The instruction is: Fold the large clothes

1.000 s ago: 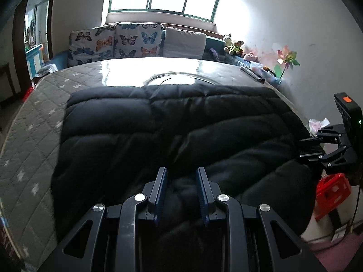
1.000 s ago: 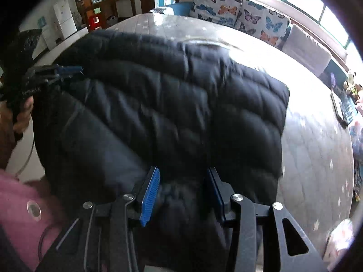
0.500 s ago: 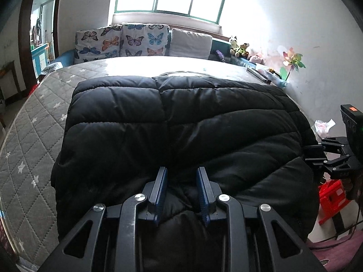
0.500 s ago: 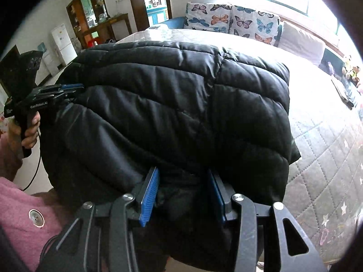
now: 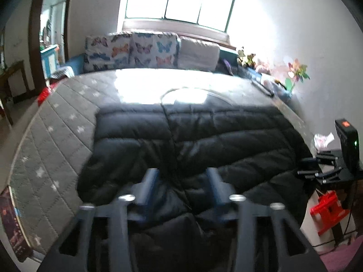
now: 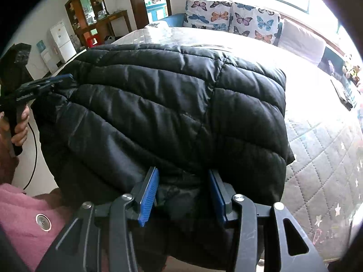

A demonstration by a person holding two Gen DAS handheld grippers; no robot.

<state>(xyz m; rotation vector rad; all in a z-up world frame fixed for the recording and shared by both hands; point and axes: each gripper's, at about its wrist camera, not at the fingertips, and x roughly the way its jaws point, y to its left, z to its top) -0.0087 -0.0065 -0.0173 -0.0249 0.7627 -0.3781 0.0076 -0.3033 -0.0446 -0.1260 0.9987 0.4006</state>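
Left hand-held gripper point(image 5: 180, 188), black frame with blue pads: angled downward in my left hand point(image 6: 19, 124), fingers wrapped round its grip; jaws opening, black quilted fabric lying between them, pads clear of it. Right hand-held gripper point(image 6: 182, 192), same make: pitched more steeply downward, blue pads point(image 6: 148, 198) pressing a bunched fold of that fabric.

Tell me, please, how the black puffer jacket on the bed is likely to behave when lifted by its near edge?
The black puffer jacket will probably flop and sag: its near edge already droops off the mattress. Its puffy quilting suggests it is light for its bulk. The sheen hints at slippery fabric.
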